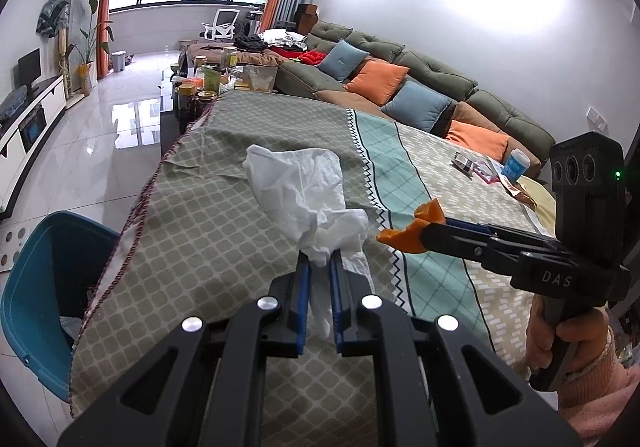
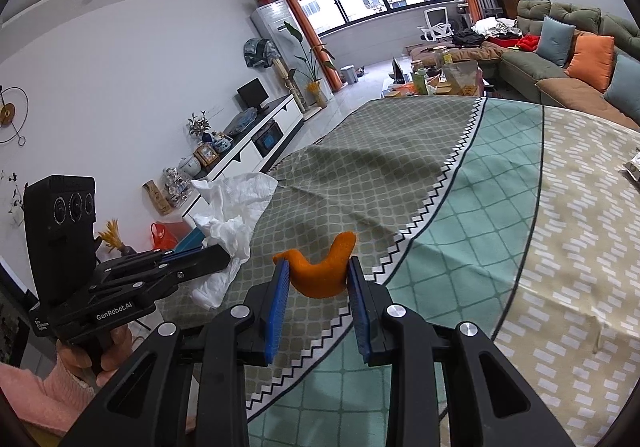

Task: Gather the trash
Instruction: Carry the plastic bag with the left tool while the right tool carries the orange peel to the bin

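My left gripper (image 1: 319,259) is shut on a crumpled white tissue (image 1: 304,191) and holds it above the patterned tablecloth (image 1: 224,207); the tissue also shows in the right wrist view (image 2: 232,215). My right gripper (image 2: 318,267) is shut on a curled piece of orange peel (image 2: 324,271), held above the cloth; the peel also shows in the left wrist view (image 1: 416,231). A blue trash bin (image 1: 36,287) stands on the floor at the table's left edge, below and left of the left gripper.
At the table's far right lie a blue-labelled cup (image 1: 518,165), a dark packet (image 1: 464,161) and wrappers (image 1: 520,191). Jars and bags (image 1: 212,83) crowd a coffee table beyond. A green sofa with cushions (image 1: 400,87) runs along the right.
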